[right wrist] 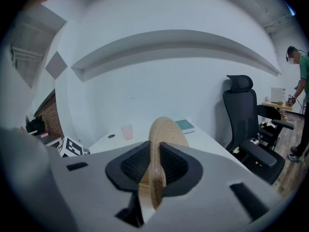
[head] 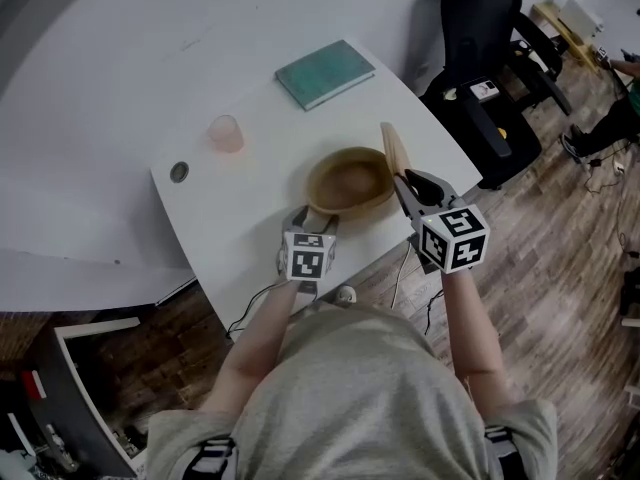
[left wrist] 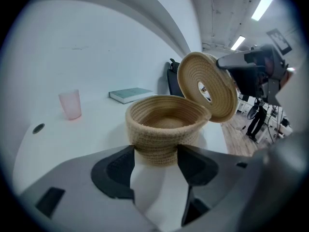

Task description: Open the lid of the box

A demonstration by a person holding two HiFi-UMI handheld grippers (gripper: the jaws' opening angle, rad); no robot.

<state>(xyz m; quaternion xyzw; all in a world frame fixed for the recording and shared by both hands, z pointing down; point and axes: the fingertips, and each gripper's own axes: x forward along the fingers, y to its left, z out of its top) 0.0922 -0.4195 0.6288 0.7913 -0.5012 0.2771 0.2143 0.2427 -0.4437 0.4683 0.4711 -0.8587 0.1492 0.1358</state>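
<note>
Right gripper (right wrist: 153, 166) is clamped on the lid (left wrist: 207, 88) by its thin rim; it could twist loose and drop. Left gripper (left wrist: 155, 153) pinches the box (left wrist: 164, 122), which may tip.

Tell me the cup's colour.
Pale, see-through pink. The cup shows best in the left gripper view.

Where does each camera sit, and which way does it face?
Head view: on the person's head, looking steeply down at table and basket; both forearms, left claw, right claw show.
Left gripper view: on the left claw, looking along its jaws clamped on the basket.
Right gripper view: on the right claw, facing the wall; its jaws grip the lid.
Shared: all three show the pink cup and book.
</note>
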